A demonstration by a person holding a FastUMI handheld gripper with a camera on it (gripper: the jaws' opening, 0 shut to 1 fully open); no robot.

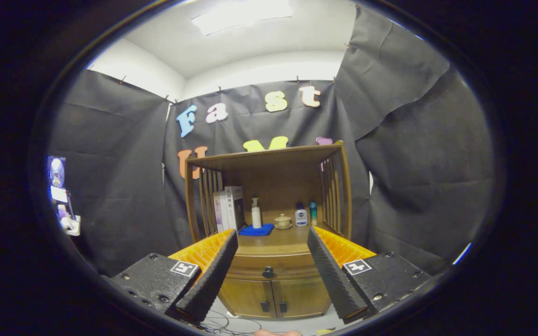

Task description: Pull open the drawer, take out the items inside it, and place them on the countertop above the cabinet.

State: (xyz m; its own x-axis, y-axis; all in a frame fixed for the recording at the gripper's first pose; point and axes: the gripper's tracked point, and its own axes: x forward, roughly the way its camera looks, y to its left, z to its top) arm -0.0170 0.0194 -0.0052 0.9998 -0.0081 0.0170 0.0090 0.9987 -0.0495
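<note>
The wooden cabinet stands against the black cloth wall, straight ahead of the gripper, whose fingers are spread wide with nothing between them. The drawer sits just under the countertop; it is closed, with a small dark knob at its middle, so what it holds cannot be seen. Below it are two cupboard doors, also shut, each with a dark pull near the centre seam.

The countertop lies under a wooden shelf top carried on slatted sides. At the back of it stand, in a row, some upright books against the left slats, a white pump bottle, a small lidded ceramic pot, a dark-capped bottle and a slim blue-green bottle. A folded blue cloth lies in front of the pump bottle (touching or nearly so, hard to tell).

The front part of the countertop is bare wood, from the cloth and pot out to its front edge. The gripper hangs well apart from the cabinet, with the knob showing in the gap between its fingers. Loose cables trail on the floor before the doors.
</note>
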